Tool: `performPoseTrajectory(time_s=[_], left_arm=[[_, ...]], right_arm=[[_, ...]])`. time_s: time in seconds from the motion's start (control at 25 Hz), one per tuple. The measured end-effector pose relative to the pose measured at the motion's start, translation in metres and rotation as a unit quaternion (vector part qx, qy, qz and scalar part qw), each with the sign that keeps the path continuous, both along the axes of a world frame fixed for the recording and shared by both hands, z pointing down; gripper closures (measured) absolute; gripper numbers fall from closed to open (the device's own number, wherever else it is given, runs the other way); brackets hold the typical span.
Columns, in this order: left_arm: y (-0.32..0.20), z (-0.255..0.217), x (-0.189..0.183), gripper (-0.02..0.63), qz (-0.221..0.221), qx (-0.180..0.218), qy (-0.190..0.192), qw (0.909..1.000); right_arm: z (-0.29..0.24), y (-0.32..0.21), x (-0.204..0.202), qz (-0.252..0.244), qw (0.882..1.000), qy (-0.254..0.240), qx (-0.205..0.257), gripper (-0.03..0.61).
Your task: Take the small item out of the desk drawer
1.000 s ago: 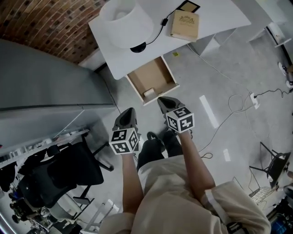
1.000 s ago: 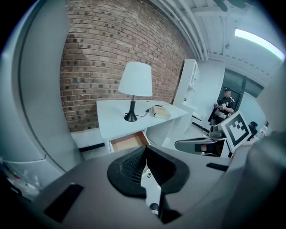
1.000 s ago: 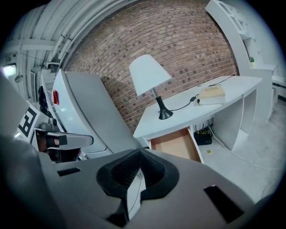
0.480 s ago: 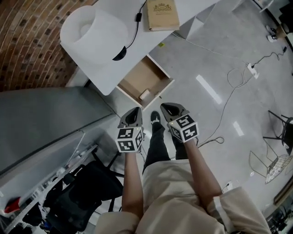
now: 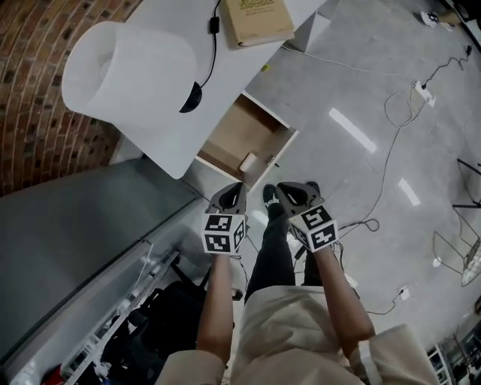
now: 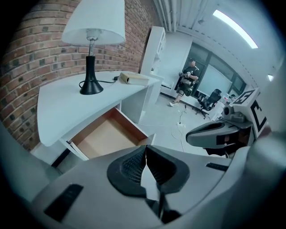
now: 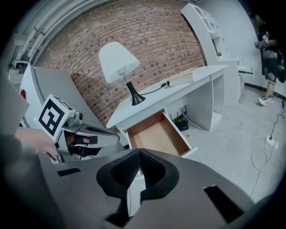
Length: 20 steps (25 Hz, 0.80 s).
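The wooden desk drawer stands pulled out from under the white desk. A small pale item lies in its front corner. My left gripper is shut and empty, just short of the drawer's front edge. The right gripper hangs beside it over the floor, also shut with nothing in it. In the left gripper view the drawer shows past the closed pads, and the item is hidden behind them. The right gripper view shows the drawer's bare bottom beyond its closed jaws.
On the white desk stand a lamp with a white shade and a tan book. A grey panel and an office chair are at the left. Cables trail over the grey floor. My legs are below the grippers.
Both grippers have sunk and come nearer to the drawer's front, the left more than the right. The desk and drawer now look larger and closer. Both jaws stayed shut.
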<state>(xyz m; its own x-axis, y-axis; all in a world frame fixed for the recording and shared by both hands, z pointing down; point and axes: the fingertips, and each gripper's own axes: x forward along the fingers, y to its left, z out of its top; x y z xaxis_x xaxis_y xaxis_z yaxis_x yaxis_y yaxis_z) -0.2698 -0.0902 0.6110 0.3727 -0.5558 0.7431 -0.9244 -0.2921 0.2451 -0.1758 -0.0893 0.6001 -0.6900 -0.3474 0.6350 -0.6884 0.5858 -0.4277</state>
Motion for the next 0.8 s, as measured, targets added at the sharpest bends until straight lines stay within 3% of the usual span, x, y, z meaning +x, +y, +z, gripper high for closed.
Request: performPoseTrajectory(time_s=[0.4, 0.64, 0.8], left_arm=[[-0.012, 0.082, -0.008, 0.597, 0.051, -0.044, -0.014, 0.9976], [-0.024, 0.138, -0.002, 0.594, 0.100, -0.067, -0.035, 0.9922], [-0.028, 0.173, 0.008, 0.548, 0.137, -0.075, -0.050, 0.9864]], right_arm=[[0.037, 0.010, -0.007, 0.043, 0.999, -0.025, -0.008, 0.554], [0.066, 0.011, -0.001, 0.060, 0.998, -0.014, -0.002, 0.554], [0.079, 0.008, 0.007, 0.069, 0.997, -0.015, 0.003, 0.554]])
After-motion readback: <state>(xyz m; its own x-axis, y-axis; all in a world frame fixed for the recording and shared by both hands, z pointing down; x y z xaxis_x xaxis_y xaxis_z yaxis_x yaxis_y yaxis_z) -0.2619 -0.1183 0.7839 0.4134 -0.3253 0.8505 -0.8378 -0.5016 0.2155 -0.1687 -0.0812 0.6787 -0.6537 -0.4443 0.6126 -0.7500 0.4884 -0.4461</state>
